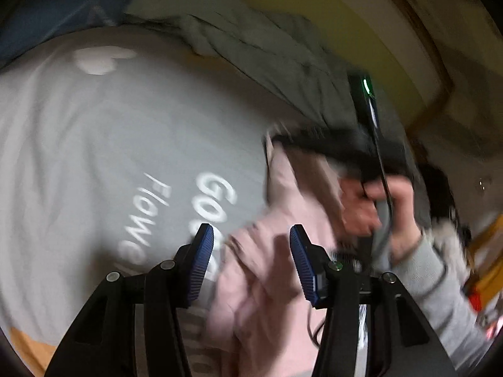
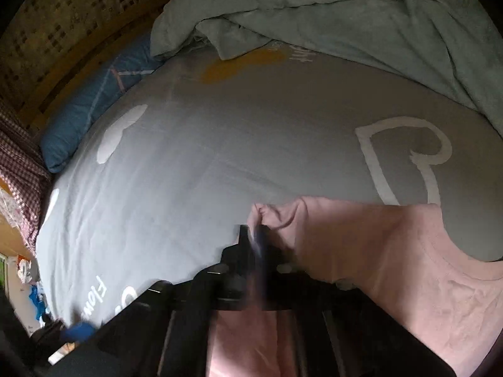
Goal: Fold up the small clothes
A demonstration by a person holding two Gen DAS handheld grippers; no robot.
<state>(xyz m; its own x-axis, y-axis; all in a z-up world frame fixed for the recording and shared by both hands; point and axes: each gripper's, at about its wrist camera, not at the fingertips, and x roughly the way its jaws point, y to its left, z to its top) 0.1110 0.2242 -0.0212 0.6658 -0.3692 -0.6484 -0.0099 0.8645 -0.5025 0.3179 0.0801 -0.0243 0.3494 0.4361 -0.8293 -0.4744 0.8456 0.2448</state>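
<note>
Two grippers: left gripper (image 1: 251, 260) released above pink shirt (image 1: 267, 270); right gripper (image 2: 256, 235) clenched on its edge

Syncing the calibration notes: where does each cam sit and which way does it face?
Left wrist: on the left tool, jaws apart, looking down over the pink shirt on the grey bedsheet; the person's right hand and grey sleeve show.
Right wrist: on the right tool, shut on a shirt corner, facing the rumpled blanket and blue pillow.
Shared: shirt, sheet, blanket, pillow.
</note>
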